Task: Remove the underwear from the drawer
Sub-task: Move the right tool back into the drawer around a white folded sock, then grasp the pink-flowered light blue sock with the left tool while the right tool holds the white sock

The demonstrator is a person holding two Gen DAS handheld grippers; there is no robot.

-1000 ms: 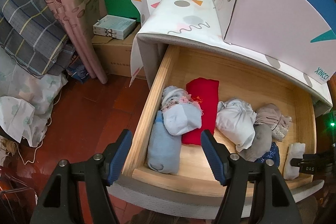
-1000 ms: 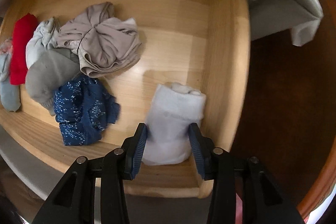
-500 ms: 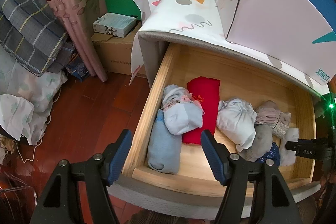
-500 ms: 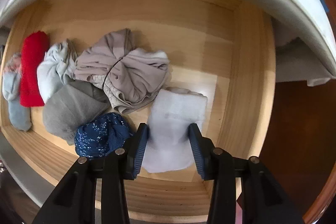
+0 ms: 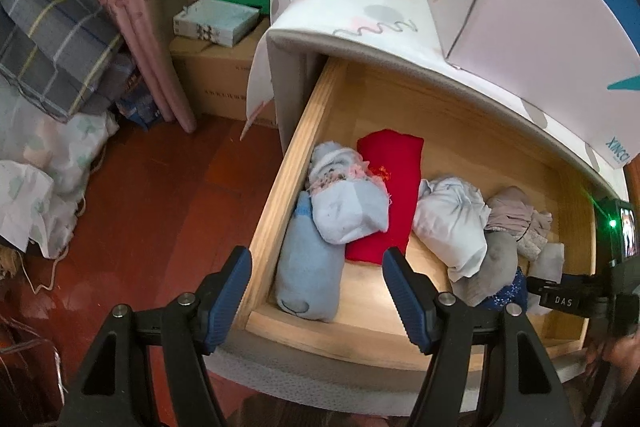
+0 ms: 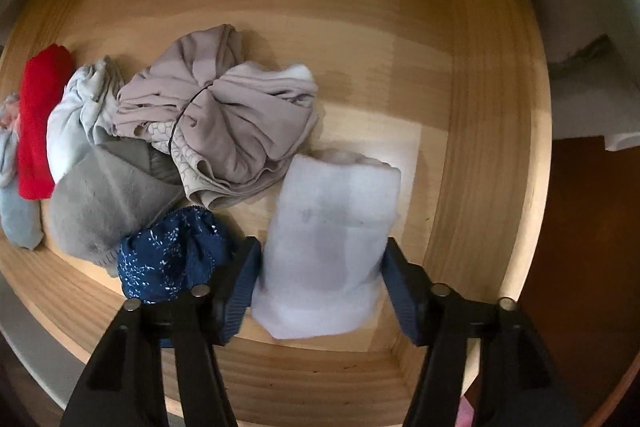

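An open wooden drawer (image 5: 472, 115) holds several rolled garments. In the right wrist view my right gripper (image 6: 320, 275) straddles a white folded garment (image 6: 332, 239) at the drawer's front right; both pads touch its sides, jaws wide. Beside it lie a navy patterned piece (image 6: 172, 259), a grey roll (image 6: 104, 203), a taupe bundle (image 6: 216, 123), a pale blue bundle (image 6: 68, 119) and a red piece (image 6: 38, 123). My left gripper (image 5: 316, 291) is open and empty, hovering over the drawer's front left corner above a light blue roll (image 5: 308, 267).
The drawer's right wall (image 6: 496, 131) and front wall (image 6: 304, 375) stand close to the right gripper. A white box (image 5: 532, 7) sits on the patterned cabinet top (image 5: 360, 3). Cardboard boxes (image 5: 216, 71), curtains (image 5: 136, 3) and bags stand left on the red floor.
The right gripper has gone deeper and lower into the drawer, and the white garment has slid left toward the taupe bundle with it. The left gripper has barely moved.
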